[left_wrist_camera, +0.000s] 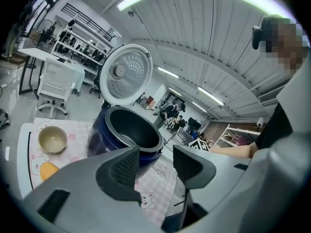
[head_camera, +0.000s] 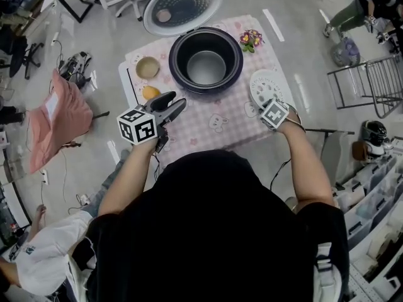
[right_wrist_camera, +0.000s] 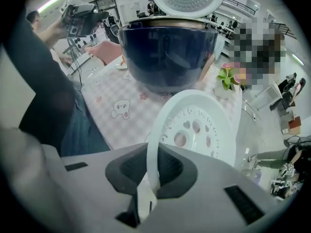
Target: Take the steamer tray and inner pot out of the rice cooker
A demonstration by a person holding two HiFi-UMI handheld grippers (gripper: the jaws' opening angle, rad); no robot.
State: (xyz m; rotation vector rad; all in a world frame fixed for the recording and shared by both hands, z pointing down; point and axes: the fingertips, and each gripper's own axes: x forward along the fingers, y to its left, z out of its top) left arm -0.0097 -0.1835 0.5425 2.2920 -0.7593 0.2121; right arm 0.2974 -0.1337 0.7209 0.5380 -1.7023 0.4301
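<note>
The dark blue rice cooker [head_camera: 206, 60] stands open on the checked tablecloth, its lid [head_camera: 182, 6] tipped back. The metal inner pot [head_camera: 206, 68] sits inside it. My right gripper [head_camera: 274, 113] is shut on the rim of the white perforated steamer tray [head_camera: 264, 87], which is to the right of the cooker, low over the cloth. In the right gripper view the tray [right_wrist_camera: 197, 130] stands on edge between the pads of the right gripper [right_wrist_camera: 153, 171]. My left gripper [head_camera: 176, 106] is open and empty, in front of and to the left of the cooker [left_wrist_camera: 129, 130].
A beige bowl [head_camera: 147, 67] and an orange [head_camera: 150, 92] lie left of the cooker. A small flower pot [head_camera: 251, 39] stands at the table's far right. A pink cloth [head_camera: 60, 115] lies on the floor to the left, a metal rack [head_camera: 371, 83] stands to the right.
</note>
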